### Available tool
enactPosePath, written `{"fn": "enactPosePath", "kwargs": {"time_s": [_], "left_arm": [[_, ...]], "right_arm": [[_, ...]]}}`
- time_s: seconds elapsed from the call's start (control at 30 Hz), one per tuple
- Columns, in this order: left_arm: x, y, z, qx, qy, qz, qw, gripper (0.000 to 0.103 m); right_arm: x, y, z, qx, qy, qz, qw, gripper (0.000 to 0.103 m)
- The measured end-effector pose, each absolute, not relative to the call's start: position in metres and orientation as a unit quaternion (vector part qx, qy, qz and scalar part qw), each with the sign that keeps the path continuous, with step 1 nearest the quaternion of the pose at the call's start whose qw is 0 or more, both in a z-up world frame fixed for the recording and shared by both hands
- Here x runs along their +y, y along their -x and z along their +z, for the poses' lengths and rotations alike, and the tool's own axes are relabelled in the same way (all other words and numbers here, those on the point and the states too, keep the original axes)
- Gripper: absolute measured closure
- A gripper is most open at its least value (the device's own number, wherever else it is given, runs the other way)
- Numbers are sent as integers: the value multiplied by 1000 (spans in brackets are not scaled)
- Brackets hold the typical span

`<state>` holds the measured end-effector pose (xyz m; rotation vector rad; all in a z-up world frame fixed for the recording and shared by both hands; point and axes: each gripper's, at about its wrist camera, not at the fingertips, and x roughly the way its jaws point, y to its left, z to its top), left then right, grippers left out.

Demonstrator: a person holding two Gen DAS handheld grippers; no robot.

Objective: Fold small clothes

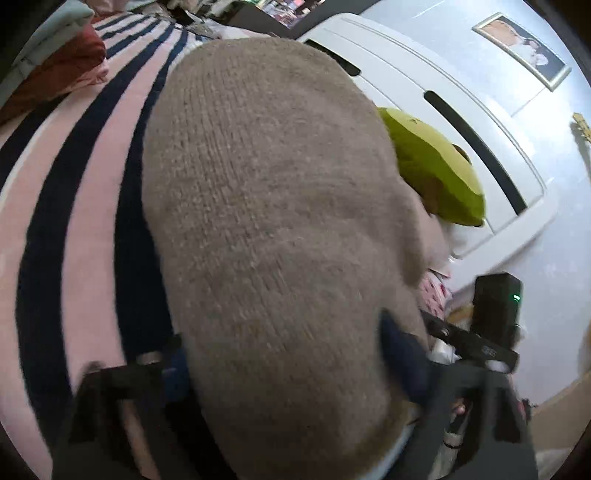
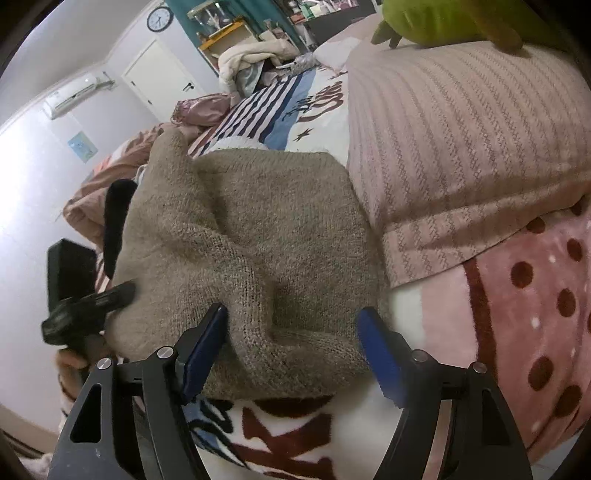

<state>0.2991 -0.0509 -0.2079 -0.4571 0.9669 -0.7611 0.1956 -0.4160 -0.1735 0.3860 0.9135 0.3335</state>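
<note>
A beige knitted garment (image 2: 258, 251) lies bunched on the bed. In the left wrist view the same knit (image 1: 266, 221) drapes over the lens and fills the middle. My left gripper (image 1: 284, 369) has the knit between its blue pads; the jaws stand wide apart with the cloth draped over them. It also shows in the right wrist view (image 2: 107, 291) at the garment's left edge. My right gripper (image 2: 295, 350) is open, its blue pads (image 2: 207, 350) on either side of a raised fold at the garment's near edge.
A pink striped pillow (image 2: 461, 147) lies to the right of the garment, with a green plush toy (image 2: 443, 22) behind it. A pink dotted blanket (image 2: 535, 314) is at right. The striped bedsheet (image 1: 74, 221) spreads left. A white headboard (image 1: 443, 110) is behind.
</note>
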Motion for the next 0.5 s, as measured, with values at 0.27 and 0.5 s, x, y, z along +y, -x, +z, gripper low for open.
{"fn": "enactPosePath", "kwargs": {"time_s": [0.27, 0.5], "left_arm": [[-10, -266, -184, 418, 222, -350, 809, 62], [53, -222, -168, 435, 199, -325, 816, 57]], "right_arm": [[-395, -205, -172, 457, -203, 217, 838, 32], [-325, -209, -186, 500, -216, 355, 759, 26]]}}
